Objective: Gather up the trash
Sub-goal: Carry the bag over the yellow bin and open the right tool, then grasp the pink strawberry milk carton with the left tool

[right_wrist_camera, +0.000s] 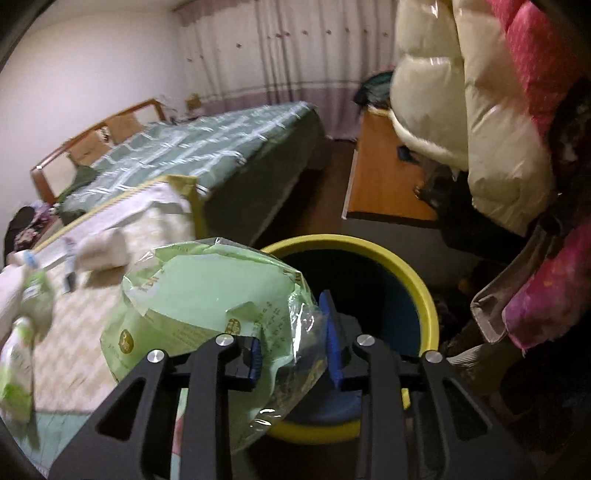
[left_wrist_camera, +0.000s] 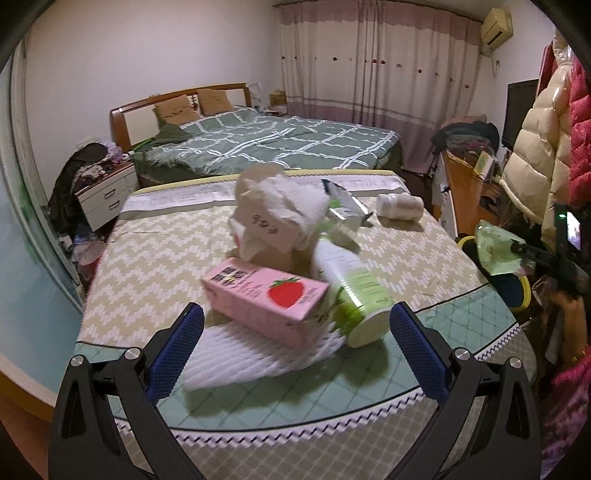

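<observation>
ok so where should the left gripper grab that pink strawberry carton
Grip the pink strawberry carton across its two long flat sides, near the middle. It lies on its side, on the mattress, long axis running left-back to right-front, so turn the left gripper to span its narrow width and come from above. Its right end touches the green-and-white bottle, so stay left of it.

- You face a bedroom with plain pale walls [left_wrist_camera: 147, 55].
- A wooden-framed bed [left_wrist_camera: 258, 140] under a green checked cover stands against the far wall.
- Striped pink and cream curtains [left_wrist_camera: 376, 62] hang drawn beyond it.
- A white nightstand [left_wrist_camera: 105, 192] sits at the bed's left.
- An air conditioner [left_wrist_camera: 496, 24] is mounted high on your right.
</observation>
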